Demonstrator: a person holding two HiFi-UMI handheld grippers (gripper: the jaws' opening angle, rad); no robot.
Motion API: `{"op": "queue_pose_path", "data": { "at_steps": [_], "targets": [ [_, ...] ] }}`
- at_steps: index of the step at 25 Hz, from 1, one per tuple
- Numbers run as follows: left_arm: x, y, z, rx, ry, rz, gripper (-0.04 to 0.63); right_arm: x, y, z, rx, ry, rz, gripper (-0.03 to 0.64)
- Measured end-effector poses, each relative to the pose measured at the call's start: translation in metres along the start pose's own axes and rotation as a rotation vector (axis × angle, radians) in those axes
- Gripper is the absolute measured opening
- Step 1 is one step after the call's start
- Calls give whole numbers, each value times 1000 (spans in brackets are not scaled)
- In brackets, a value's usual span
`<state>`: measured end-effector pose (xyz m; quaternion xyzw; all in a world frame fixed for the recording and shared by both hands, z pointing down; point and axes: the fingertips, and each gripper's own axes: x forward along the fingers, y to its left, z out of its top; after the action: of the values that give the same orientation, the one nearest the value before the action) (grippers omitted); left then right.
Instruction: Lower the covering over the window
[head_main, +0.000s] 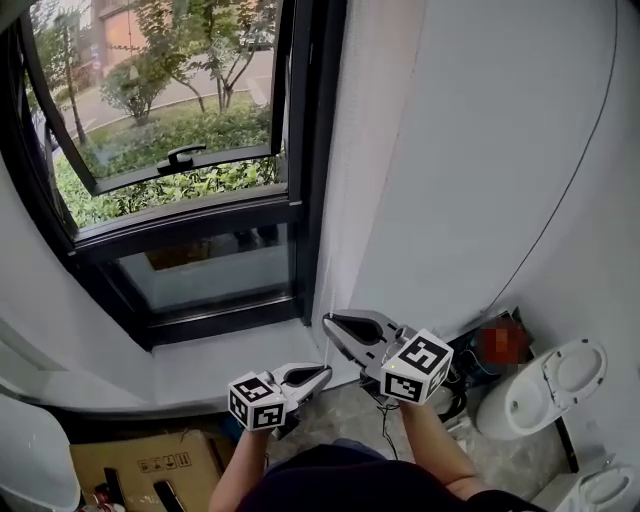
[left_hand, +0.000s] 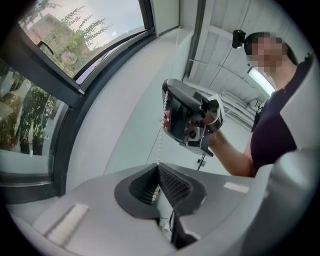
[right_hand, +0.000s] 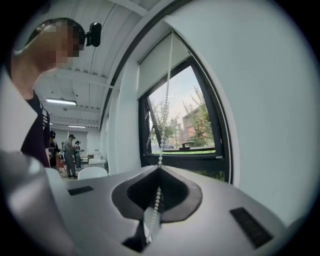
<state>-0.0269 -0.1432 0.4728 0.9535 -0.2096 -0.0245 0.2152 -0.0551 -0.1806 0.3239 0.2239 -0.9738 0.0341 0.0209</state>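
**A:** What is the left gripper (left_hand: 158, 166) doing, closest in?

**B:** It's gripping the bead chain (left_hand: 159, 145). Its jaws are pressing together on the beads, with no gap showing.

**A:** And the right gripper (left_hand: 165, 119)?

**B:** It's sitting just above, at twelve o'clock from the left one in the left gripper view. It's clamping the same chain, and its jaws are shut tight on the beads too.

**A:** Where is the chain going from there?

**B:** In the right gripper view it's running straight up, from six o'clock to twelve. It's passing in front of the window (right_hand: 192, 120) and heading for the blind (right_hand: 152, 70). The blind is hanging over only the top strip of the glass, well apart from both hands.

**A:** So what is the next pull turning on?

**B:** On that upright line. I'm judging that the hands should be travelling toward six o'clock along the chain, not sideways. The right hand is holding higher and nearer the blind, so it's probably the one leading. I can't tell whether this strand lowers or raises the blind.
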Motion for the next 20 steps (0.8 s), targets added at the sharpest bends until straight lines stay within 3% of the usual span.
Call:
{"op": "queue_pose_path", "data": {
  "at_steps": [5,7,10,14,20],
  "targets": [
    [3,-2,-4,-10,9,-23,14,4,-1,-14,-64,87,-13,12],
    [2,0,-6,-13,14,-15,14,7,3,-26,1,102,37,12],
    [-1,-2,-5,-29,-1,-21,14,6,18,-30,145,45,131,12],
    [-14,-2,0,-34,-30,-12,14,11,16,-31,85,56,109,12],
    [-22,0,2,-41,-45,-2,14,11,18,-64,135,124,131,12]
  ]
}}
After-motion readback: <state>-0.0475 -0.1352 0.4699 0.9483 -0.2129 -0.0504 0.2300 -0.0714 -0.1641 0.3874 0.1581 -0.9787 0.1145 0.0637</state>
